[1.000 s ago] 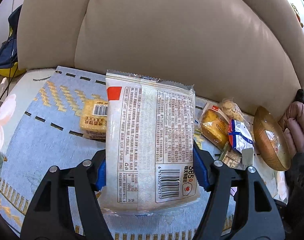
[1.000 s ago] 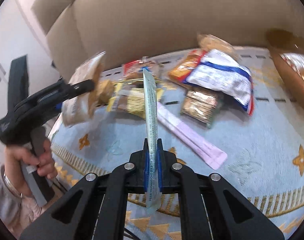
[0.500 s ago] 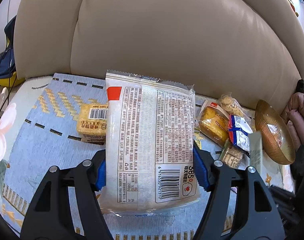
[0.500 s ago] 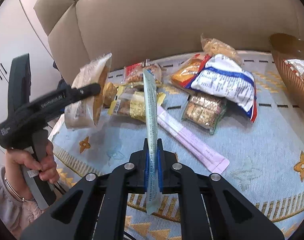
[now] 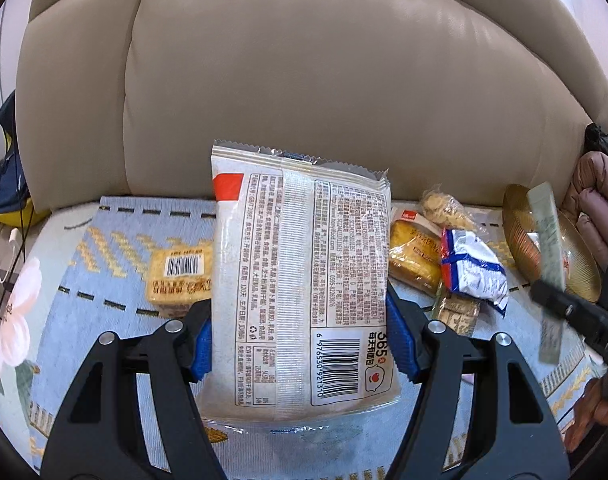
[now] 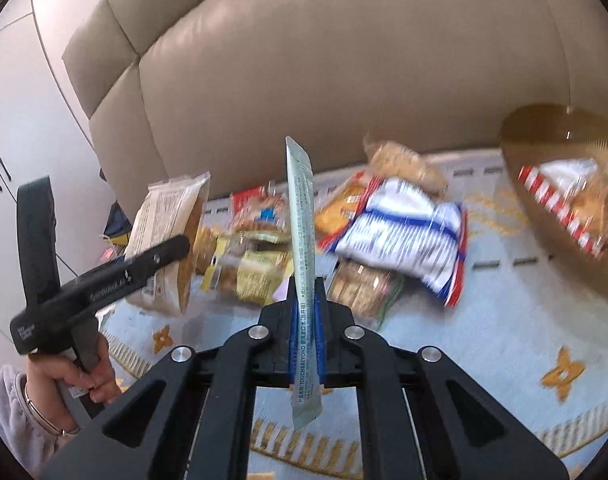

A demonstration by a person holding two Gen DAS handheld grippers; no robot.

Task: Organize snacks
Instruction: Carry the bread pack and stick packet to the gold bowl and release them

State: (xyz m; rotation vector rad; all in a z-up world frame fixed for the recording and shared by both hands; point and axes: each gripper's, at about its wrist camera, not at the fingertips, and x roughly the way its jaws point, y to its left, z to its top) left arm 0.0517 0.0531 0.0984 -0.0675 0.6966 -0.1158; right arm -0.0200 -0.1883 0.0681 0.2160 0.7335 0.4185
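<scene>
Left gripper [image 5: 299,344] pinches big white printed bread packet [image 5: 299,280] & right gripper [image 6: 306,344] nips thin pale-green sachet [image 6: 301,240], both lifted clear, prob. bound for amber ribbed glass bowl [image 6: 544,216].

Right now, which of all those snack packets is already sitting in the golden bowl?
Only the red-and-white striped packet lies inside the golden bowl. The rest lie on the blue mat or are held in a claw.

Both pics bright, soft daylight. Shiny glare on the sofa back [image 5: 304,60]. Left view sharp. Right view smeared w/ motion blur, esp. far snacks [image 6: 404,236] & bowl [image 6: 544,184]. Edges bend, corners dark.
</scene>
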